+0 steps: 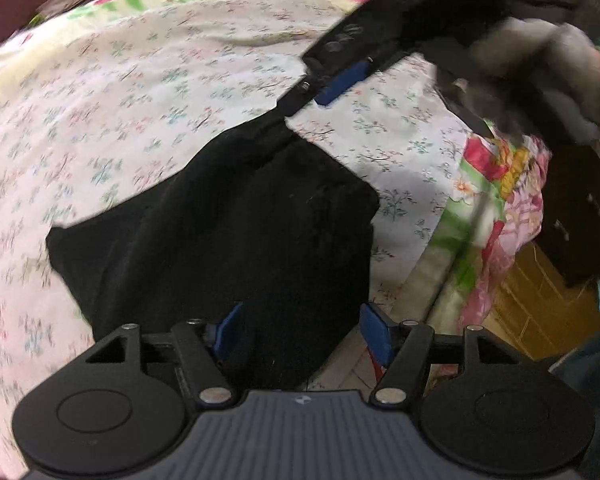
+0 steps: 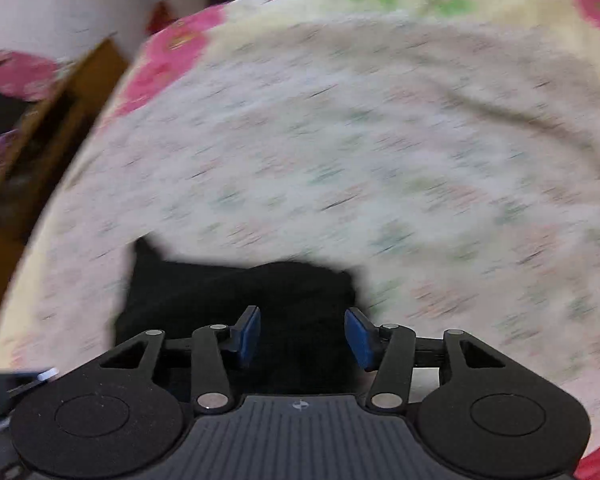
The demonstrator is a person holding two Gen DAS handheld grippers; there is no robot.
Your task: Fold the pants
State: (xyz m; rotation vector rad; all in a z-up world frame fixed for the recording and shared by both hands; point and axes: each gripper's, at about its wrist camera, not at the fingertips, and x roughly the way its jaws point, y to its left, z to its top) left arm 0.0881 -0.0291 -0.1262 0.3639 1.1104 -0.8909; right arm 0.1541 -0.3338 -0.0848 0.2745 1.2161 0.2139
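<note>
Both grippers apparently tilted over pants (image 1: pixel 228 224)

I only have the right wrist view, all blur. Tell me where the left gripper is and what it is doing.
Observer: The left gripper hangs over the black pants, jaws open, pads apart.
Operator: Give me the shape of the pants.
Observer: A compact dark bundle lying on the flowered sheet, near the bed's edge.
Operator: Report what my own gripper looks like from there.
Observer: The right gripper is above the pants' far end, jaws open, nothing visibly pinched.
Operator: Say who holds it.
Observer: A hand in a grey glove.
</note>
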